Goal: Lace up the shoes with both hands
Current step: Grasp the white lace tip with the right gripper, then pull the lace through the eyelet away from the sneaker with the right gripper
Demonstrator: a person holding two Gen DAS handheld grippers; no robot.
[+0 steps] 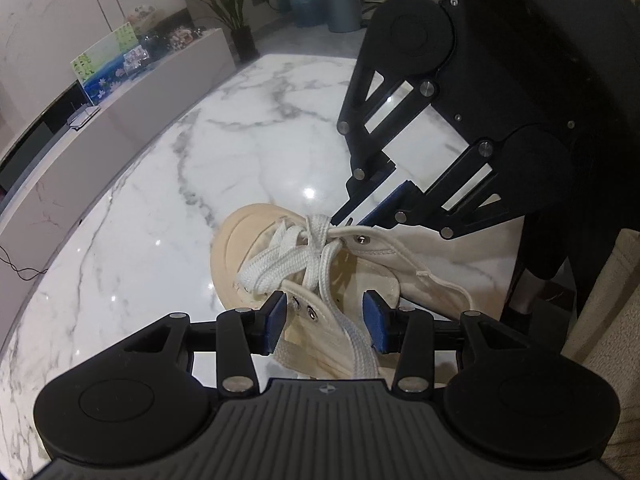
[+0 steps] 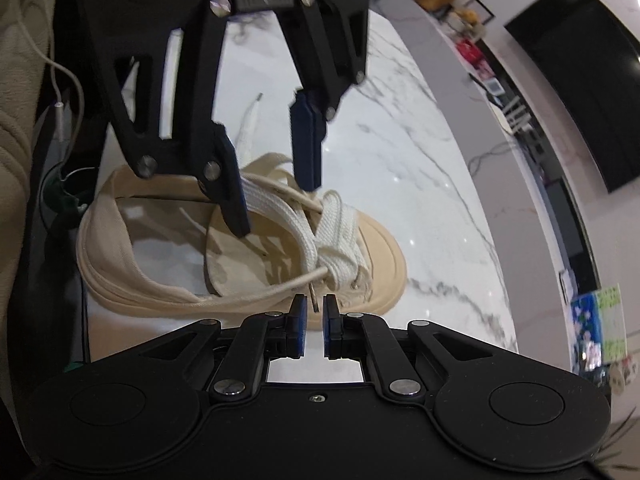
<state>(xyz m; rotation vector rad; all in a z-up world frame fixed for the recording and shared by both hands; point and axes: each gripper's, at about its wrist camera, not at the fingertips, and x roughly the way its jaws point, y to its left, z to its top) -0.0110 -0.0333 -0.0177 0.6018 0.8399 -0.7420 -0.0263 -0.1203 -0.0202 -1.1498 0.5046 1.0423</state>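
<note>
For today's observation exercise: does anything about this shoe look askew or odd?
Yes. The shoe lies tipped on its side on the marble table, and its white lace is bunched in a tangle near the toe instead of crossing evenly.

My left wrist camera sits low behind its fingers (image 1: 280,312), looking close across the shoe (image 1: 304,264) toward the toe at 11 o'clock. My right wrist camera faces it from the opposite side, equally near, toe at 3 o'clock. Both share the shoe (image 2: 240,248), the marble surface (image 1: 160,208) and each other's gripper.
</note>
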